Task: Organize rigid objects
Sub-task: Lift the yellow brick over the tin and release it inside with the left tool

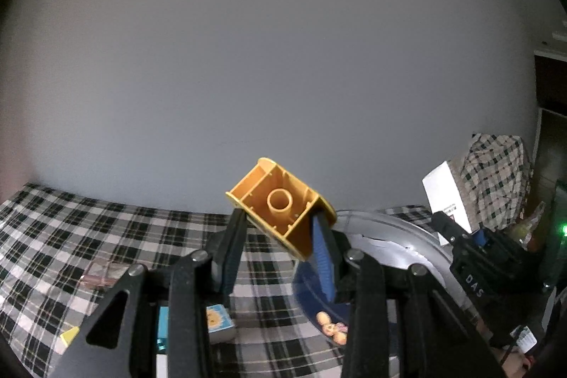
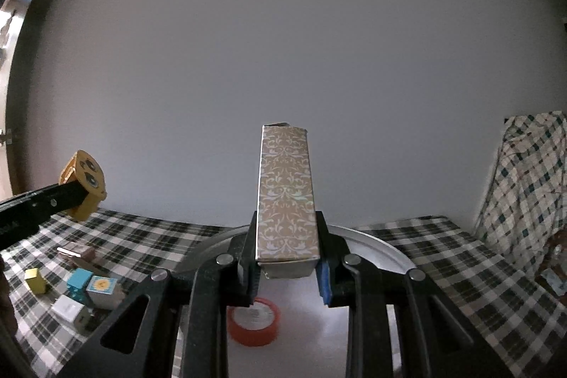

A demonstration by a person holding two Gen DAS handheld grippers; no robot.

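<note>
My left gripper (image 1: pixel 278 222) is shut on a yellow toy brick (image 1: pixel 280 211), hollow underside facing the camera, held in the air above the checked tablecloth. The brick also shows in the right wrist view (image 2: pixel 85 185) at the far left. My right gripper (image 2: pixel 287 236) is shut on a tall gold patterned box (image 2: pixel 286 197), held upright above a round silver tray (image 2: pixel 382 250). The right gripper also shows in the left wrist view (image 1: pixel 475 243) at the right.
A red tape roll (image 2: pixel 253 321) lies in the tray. Several small boxes and blocks (image 2: pixel 88 289) lie on the cloth left of the tray. A checked cloth heap (image 2: pixel 531 186) stands at the right. A plain wall is behind.
</note>
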